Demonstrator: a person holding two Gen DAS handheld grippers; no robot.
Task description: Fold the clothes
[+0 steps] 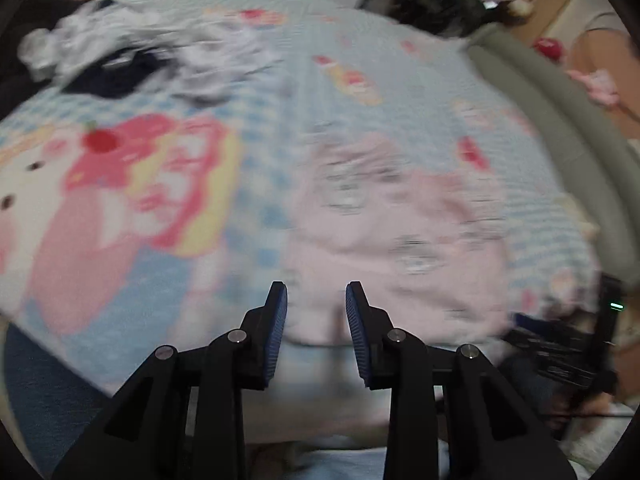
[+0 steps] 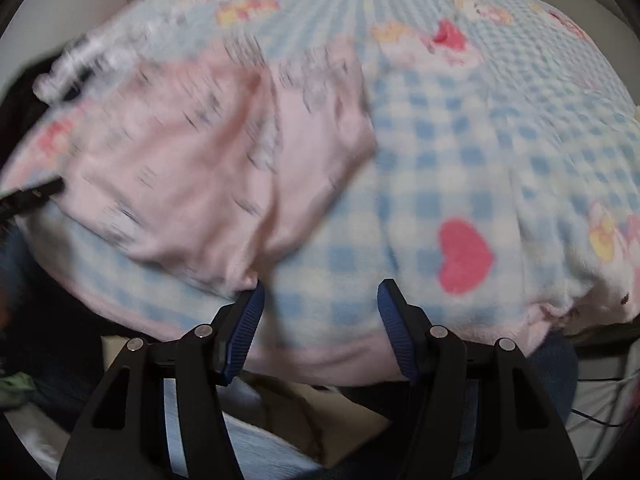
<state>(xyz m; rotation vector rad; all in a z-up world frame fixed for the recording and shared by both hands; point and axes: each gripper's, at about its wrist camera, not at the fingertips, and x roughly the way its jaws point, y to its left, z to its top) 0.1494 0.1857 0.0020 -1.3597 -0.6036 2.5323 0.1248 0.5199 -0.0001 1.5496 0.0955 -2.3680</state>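
1. Nearest each lens are the claws themselves: the left gripper [image 1: 316,292] stands with a moderate gap between its blue pads and nothing between them; the right gripper [image 2: 320,290] is spread wider, also empty.

2. Just past the left gripper's tips, from 12 toward 2 o'clock in the left view, lies the pink garment [image 1: 396,236]. It rests on the blanket [image 1: 260,92], and its near edge seems to sit right under the fingers, though blur makes contact impossible to judge.

3. In the right view the same pink garment [image 2: 216,168] spreads toward 10 and 11 o'clock. One corner comes down to the tip of the finger on the left side of that view [image 2: 250,310] (touching or only close, I cannot tell). It is not between the fingers.

4. The garment shows a long crease down its middle and looks partly doubled over, yet loose and uneven, so I judge the folding begun at most, not finished. Its grey print is smeared by blur, and what kind of garment it is stays unclear.

5. Beyond it the blanket [image 2: 460,152], blue check with a red heart [image 2: 464,256] at 3 o'clock of the right claw, runs to the far edge.

6. Farthest off, at 10 o'clock in the left view, a crumpled pile [image 1: 132,56] of white and dark clothes waits, apparently unfolded. Most of the task looks left to do.
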